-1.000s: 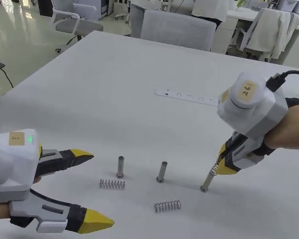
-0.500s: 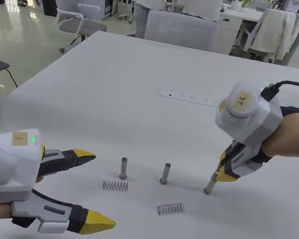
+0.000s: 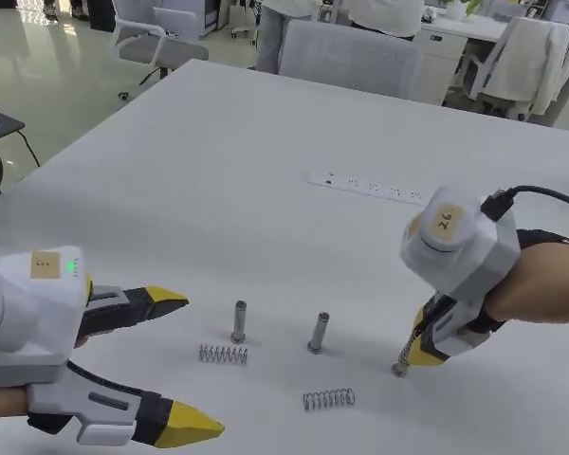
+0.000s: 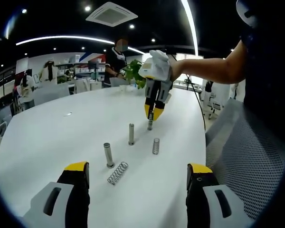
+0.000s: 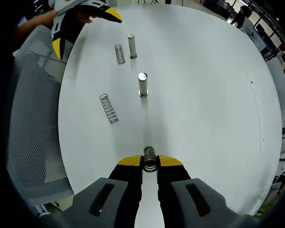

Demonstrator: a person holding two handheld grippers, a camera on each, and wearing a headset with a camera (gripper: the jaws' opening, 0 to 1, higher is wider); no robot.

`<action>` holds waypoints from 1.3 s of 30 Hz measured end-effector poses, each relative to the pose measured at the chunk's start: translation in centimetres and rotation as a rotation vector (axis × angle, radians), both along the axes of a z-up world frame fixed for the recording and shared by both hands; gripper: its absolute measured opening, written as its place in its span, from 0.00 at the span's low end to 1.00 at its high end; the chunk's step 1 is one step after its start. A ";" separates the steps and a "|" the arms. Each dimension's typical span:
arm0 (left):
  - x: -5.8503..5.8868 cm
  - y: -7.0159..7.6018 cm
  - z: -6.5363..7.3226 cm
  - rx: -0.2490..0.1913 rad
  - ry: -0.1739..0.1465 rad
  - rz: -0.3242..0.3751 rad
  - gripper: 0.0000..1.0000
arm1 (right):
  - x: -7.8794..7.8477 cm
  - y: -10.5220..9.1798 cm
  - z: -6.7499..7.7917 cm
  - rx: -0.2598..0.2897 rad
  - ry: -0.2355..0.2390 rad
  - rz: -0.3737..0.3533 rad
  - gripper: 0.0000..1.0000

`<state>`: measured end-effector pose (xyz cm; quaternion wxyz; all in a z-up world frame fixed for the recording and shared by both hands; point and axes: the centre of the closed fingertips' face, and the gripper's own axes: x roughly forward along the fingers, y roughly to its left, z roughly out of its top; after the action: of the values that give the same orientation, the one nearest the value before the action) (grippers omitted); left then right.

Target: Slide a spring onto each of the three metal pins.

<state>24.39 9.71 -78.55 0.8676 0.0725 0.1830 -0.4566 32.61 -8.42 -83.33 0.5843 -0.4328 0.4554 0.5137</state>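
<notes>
- The tan paper sticker [image 3: 444, 221] on the white housing of your right gripper [image 3: 413, 354] carries a handwritten "26".
- The second tan sticker [image 3: 45, 266], on your left gripper [image 3: 190, 363], has writing too small to read. A small green light [image 3: 71, 267] glows just beside it.
- Your right hand [image 3: 512, 294] comes in from the right edge and wraps the housing. It tips that gripper steeply down and leftward at the white worktop [image 3: 218, 171]. A black cable [image 3: 522, 194] loops off the back of the housing.
- The right gripper's yellow-tipped jaws are pinched narrow on a coiled steel spring [image 5: 150, 159]. The coil sits around the upper part of the rightmost short steel pin [image 3: 399, 369], whose foot shows below it on the worktop.
- Your left gripper is held low at the near left, pointing across the worktop toward the pins. Its jaws are spread wide and hold nothing.
- The middle steel pin [image 3: 318, 333] and the left steel pin [image 3: 239, 321] stand upright and bare, apart from each other.
- One loose steel spring [image 3: 223, 354] lies flat just beside the left steel pin's foot, on your side of it.
- A second loose steel spring [image 3: 328, 399] lies flat nearer to you, in front of the middle steel pin.
- A long white power strip [image 3: 365, 187] lies farther back on the worktop, well apart from the pins.
</notes>
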 end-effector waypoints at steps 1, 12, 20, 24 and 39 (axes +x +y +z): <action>0.0 0.0 0.0 0.001 0.001 0.000 0.81 | 0.0 0.0 -0.1 -0.001 0.002 0.000 0.09; 0.0 0.1 0.0 0.004 0.003 -0.002 0.79 | 0.2 0.4 -1.1 0.011 -0.006 -0.015 0.09; 0.0 0.0 0.1 0.003 0.001 0.000 0.79 | 0.4 0.5 -1.2 0.023 -0.011 -0.025 0.09; -0.1 0.0 0.1 0.003 0.000 0.000 0.79 | 0.4 0.3 -1.3 0.018 -0.013 -0.020 0.12; -0.2 0.0 0.0 0.003 0.003 -0.003 0.78 | 0.2 0.8 -0.7 0.056 -0.026 0.002 0.24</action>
<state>24.20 9.69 -78.53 0.8665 0.0734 0.1850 -0.4578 32.82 -7.63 -84.06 0.6016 -0.4235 0.4326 0.5211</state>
